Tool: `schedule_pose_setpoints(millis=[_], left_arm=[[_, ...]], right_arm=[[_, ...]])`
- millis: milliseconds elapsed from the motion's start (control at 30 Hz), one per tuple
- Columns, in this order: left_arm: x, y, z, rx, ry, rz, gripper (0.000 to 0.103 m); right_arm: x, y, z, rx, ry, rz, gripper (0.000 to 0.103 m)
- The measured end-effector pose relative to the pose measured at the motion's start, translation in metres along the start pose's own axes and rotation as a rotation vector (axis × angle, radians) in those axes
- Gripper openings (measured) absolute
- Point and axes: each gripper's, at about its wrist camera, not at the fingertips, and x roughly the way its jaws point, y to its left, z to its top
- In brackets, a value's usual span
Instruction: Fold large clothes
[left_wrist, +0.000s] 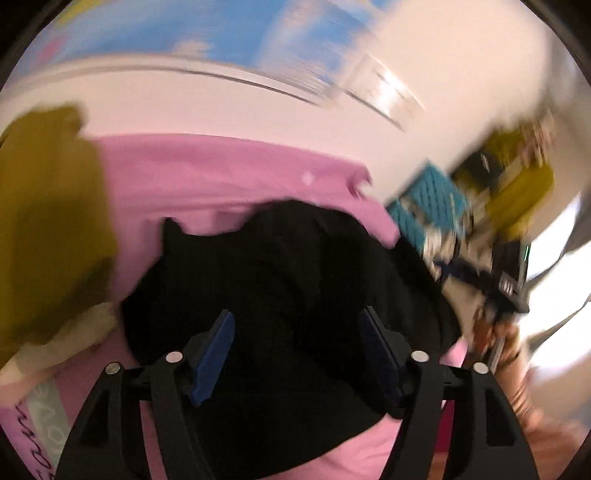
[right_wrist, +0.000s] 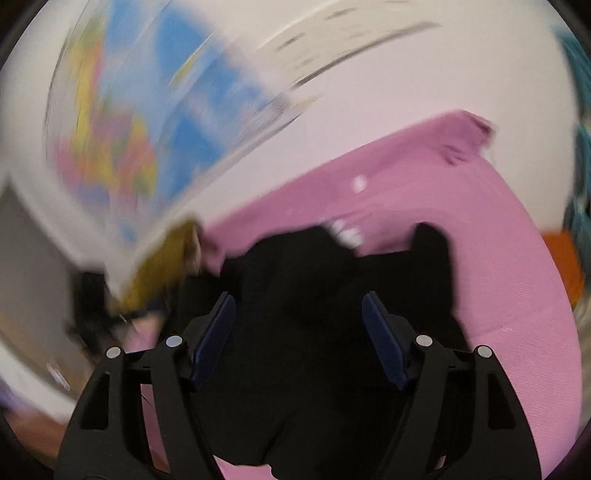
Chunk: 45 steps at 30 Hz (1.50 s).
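Looking down both wrist cams, my left gripper (left_wrist: 297, 352) has its blue-padded fingers spread wide with nothing pinched, and my right gripper (right_wrist: 298, 338) is the same, jaws apart and empty. Both hover over a crumpled black fabric garment (left_wrist: 288, 288) that sits in a heap on top of a flat pink cloth sheet (left_wrist: 229, 177); from the right cam the same black heap (right_wrist: 317, 314) fills the gap between the fingers with pink sheet (right_wrist: 498, 258) spreading out to the right. I can't tell whether the pads touch the fabric or just float above it. Everything's motion-smeared, so details are rough. An olive-yellow bunched cloth (left_wrist: 48, 221) lies off to the left, and a teal knitted item (left_wrist: 432, 206) is far right near some clutter. My guess is we're at the very start: the black piece isn't spread out yet, so the next move probably calls for finding two edges or corners and pinching them to lay it flat. Both tools point forward and down at the heap, roughly side by side.
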Motion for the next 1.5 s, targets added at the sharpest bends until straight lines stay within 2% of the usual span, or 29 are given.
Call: schedule_pose_setpoints(millis=[67,133,167,200,233,267,367,433,467,500,567,600,633,700,767,800,833,900,1000,1100,1233,1267,1300,1333,1367,1400,1500], left_arm=[[0.015,-0.021,-0.006,0.088,0.031,0.009,0.071],[0.03,-0.036,-0.008,0.149,0.053,0.018,0.071],[0.042,-0.04,-0.009,0.164,0.068,0.025,0.071],[0.05,-0.041,-0.009,0.169,0.085,0.043,0.069],[0.058,-0.039,-0.01,0.171,0.104,0.068,0.055],[0.067,-0.037,-0.01,0.17,0.126,0.084,0.038],[0.075,-0.029,-0.004,0.136,0.122,0.083,0.013],[0.067,-0.027,0.005,0.121,0.071,0.073,0.009],[0.057,-0.026,0.012,0.108,0.018,0.048,0.009],[0.048,-0.025,0.018,0.093,-0.027,0.029,0.01],[0.041,-0.023,0.024,0.079,-0.059,0.018,0.01],[0.044,-0.022,0.026,0.087,-0.055,0.031,0.011],[0.053,-0.02,0.026,0.103,-0.03,0.075,0.013],[0.077,-0.011,0.023,0.084,0.052,0.127,0.013],[0.101,0.005,0.016,0.04,0.142,0.146,0.018],[0.104,0.009,0.014,0.033,0.149,0.143,0.02],[0.104,0.012,0.013,0.032,0.145,0.138,0.023],[0.098,0.018,0.014,0.017,0.124,0.138,0.028],[0.093,0.022,0.012,0.014,0.13,0.135,0.028],[0.095,0.013,0.013,0.025,0.125,0.15,0.028],[0.1,0.01,0.015,0.018,0.122,0.155,0.028],[0.101,0.009,0.016,0.016,0.124,0.156,0.029],[0.103,0.006,0.017,0.017,0.124,0.157,0.029],[0.103,0.006,0.017,0.018,0.124,0.159,0.029],[0.104,0.006,0.017,0.016,0.124,0.159,0.029],[0.103,0.006,0.017,0.018,0.122,0.161,0.029],[0.103,0.006,0.017,0.027,0.111,0.166,0.031]], right_arm=[[0.023,0.025,-0.007,-0.124,0.065,-0.058,0.073],[0.051,0.037,-0.014,-0.196,0.135,-0.099,0.072],[0.06,0.04,-0.016,-0.228,0.155,-0.13,0.066],[0.071,0.042,-0.019,-0.264,0.171,-0.178,0.047],[0.077,0.043,-0.02,-0.281,0.182,-0.195,0.033],[0.08,0.044,-0.019,-0.299,0.188,-0.2,0.005],[0.059,0.049,-0.007,-0.326,0.068,-0.195,0.005],[0.036,0.054,0.011,-0.303,-0.038,-0.189,0.005],[0.019,0.056,0.023,-0.282,-0.118,-0.16,0.004],[0.013,0.055,0.03,-0.263,-0.166,-0.169,0.002],[0.022,0.057,0.038,-0.272,-0.159,-0.194,0.002],[0.038,0.055,0.039,-0.28,-0.111,-0.224,0.002],[0.059,0.051,0.037,-0.276,-0.036,-0.247,0.002],[0.089,0.04,0.029,-0.266,0.073,-0.284,0.003],[0.103,0.031,0.024,-0.245,0.125,-0.313,0.008],[0.102,0.028,0.022,-0.222,0.134,-0.306,0.013],[0.096,0.025,0.021,-0.2,0.116,-0.298,0.018],[0.067,0.027,0.018,-0.196,0.055,-0.247,0.045],[0.006,0.025,0.002,-0.208,-0.065,-0.217,0.065],[-0.034,0.018,-0.028,-0.187,-0.09,-0.238,0.072],[-0.046,0.001,-0.079,-0.129,-0.026,-0.295,0.075],[-0.045,0.0,-0.085,-0.127,-0.014,-0.298,0.068],[-0.043,-0.001,-0.092,-0.131,-0.02,-0.315,0.045],[-0.043,-0.004,-0.094,-0.13,-0.025,-0.313,0.035],[-0.045,-0.007,-0.094,-0.124,-0.027,-0.294,0.013],[-0.049,-0.006,-0.091,-0.123,-0.045,-0.3,0.006],[-0.088,-0.004,-0.072,-0.115,-0.175,-0.348,0.003]])
